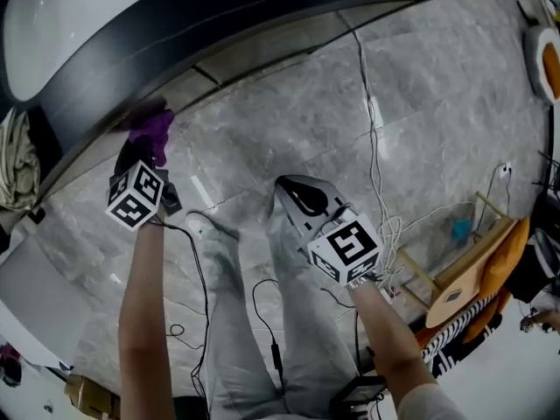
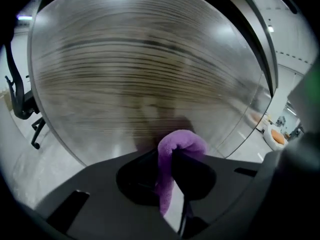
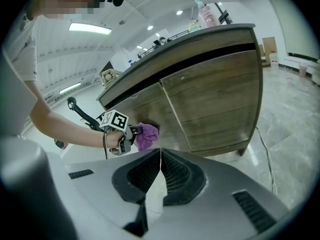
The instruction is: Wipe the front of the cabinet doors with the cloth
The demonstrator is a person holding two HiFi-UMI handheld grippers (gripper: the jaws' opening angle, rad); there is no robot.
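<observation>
The floor (image 1: pixel 289 129) is grey marbled tile, with thin white cables (image 1: pixel 376 156) trailing across it. The room is a bright open hall with ceiling strip lights. A wood-grain cabinet (image 3: pixel 215 94) stands on the tile under a grey worktop (image 3: pixel 200 36), with a dark recess between the top and the doors.

The head view looks steeply down on the worktop edge, the person's grey-trousered legs (image 1: pixel 262 322) and a wooden chair frame (image 1: pixel 472 269) off to the right. Only the right gripper view shows the door fronts whole and a spray bottle (image 3: pixel 198 11) on the worktop. Only the left gripper view shows a black office chair (image 2: pixel 20 101) at the far left, and the wood grain fills most of that view.

The left forearm (image 1: pixel 140 304) reaches straight forward to the cabinet. The left tongs (image 1: pixel 144 147) are clamped on the purple cloth (image 1: pixel 153 128), which bulges out past the tips and presses against the left door (image 3: pixel 145 111), low down and just under the dark recess. In the left gripper view the cloth (image 2: pixel 175 149) is folded between the two jaws.

The right arm is bent and held back from the cabinet, above the floor and well apart from the left. The right tongs (image 3: pixel 160 156) are closed, the jaws meeting with nothing between them.
</observation>
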